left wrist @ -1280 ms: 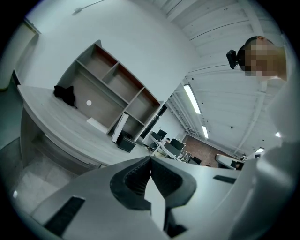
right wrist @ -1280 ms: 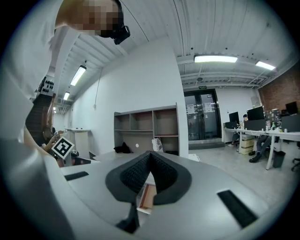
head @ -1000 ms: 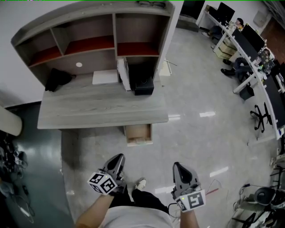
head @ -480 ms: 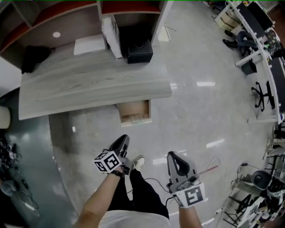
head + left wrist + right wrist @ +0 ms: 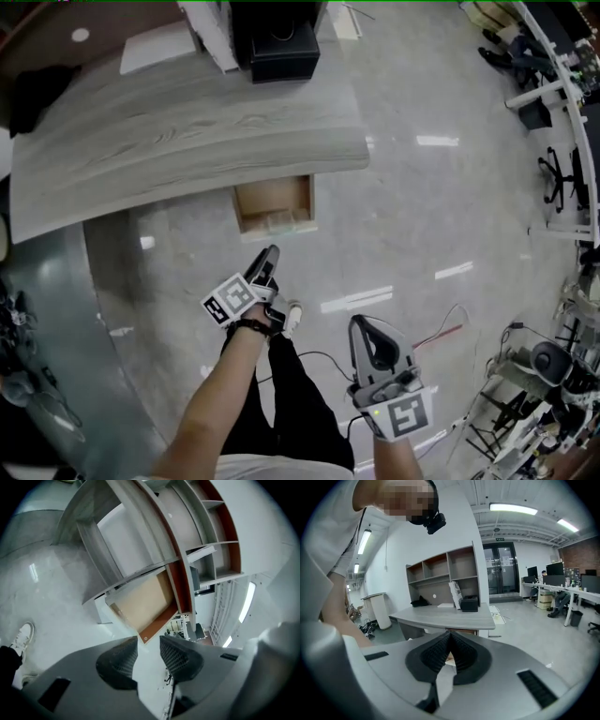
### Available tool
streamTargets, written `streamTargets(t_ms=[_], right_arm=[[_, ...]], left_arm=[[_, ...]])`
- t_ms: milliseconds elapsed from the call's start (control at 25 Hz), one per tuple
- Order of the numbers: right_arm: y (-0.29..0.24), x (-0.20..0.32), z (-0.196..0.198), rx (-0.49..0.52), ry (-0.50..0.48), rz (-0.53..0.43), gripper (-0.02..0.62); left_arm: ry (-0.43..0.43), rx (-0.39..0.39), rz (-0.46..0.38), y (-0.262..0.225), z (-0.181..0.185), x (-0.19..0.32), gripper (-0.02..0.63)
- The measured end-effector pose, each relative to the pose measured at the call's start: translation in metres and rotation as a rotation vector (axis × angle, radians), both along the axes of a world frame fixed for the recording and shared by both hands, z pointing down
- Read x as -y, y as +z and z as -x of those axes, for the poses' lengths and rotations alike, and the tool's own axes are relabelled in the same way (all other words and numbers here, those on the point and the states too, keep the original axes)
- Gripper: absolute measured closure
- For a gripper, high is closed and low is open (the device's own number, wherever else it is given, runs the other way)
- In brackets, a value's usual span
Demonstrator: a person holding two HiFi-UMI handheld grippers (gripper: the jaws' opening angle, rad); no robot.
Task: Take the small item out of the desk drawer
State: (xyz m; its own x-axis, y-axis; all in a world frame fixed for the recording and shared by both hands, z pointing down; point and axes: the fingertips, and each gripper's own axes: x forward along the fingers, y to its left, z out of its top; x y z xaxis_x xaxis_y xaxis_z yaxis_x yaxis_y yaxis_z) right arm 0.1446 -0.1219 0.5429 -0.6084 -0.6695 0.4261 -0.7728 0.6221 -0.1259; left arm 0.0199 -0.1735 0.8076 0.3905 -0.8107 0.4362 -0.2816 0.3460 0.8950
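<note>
The grey desk [image 5: 187,141] has a wooden drawer [image 5: 273,206] standing pulled out below its front edge. I cannot make out any small item inside it. My left gripper [image 5: 270,255] points at the drawer from just short of its front. Its jaws have just been opening and now stand apart with nothing between them. In the left gripper view the drawer [image 5: 143,599] shows tilted beyond the left gripper [image 5: 149,641]. My right gripper [image 5: 361,328] hangs lower and to the right, over the floor. It is shut and empty, as the right gripper [image 5: 449,638] view confirms.
On the desk stand a black box [image 5: 281,52], white paper [image 5: 155,47] and a dark cloth [image 5: 37,89]. The person's shoe [image 5: 292,317] and a cable [image 5: 441,333] are on the glossy floor. Office desks and chairs [image 5: 562,178] line the right side.
Both grippers have sunk. The left one has rolled, moved closer to the drawer, and its jaws have parted. The desk has slid up in the head view.
</note>
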Motion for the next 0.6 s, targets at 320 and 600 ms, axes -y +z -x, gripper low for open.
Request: streamTargets(t_ms=[320,600], right_arm=[[0.022,0.004,-0.016,-0.006,0.006,0.026,0.574],[0.033,0.009,-0.025,-0.012,0.011,0.05,0.574]], left_arm=[[-0.086,-0.065,0.072,0.037,-0.011,0.017,0.439],[-0.097,-0.058,0.148,0.06,-0.02,0.028,0.432]])
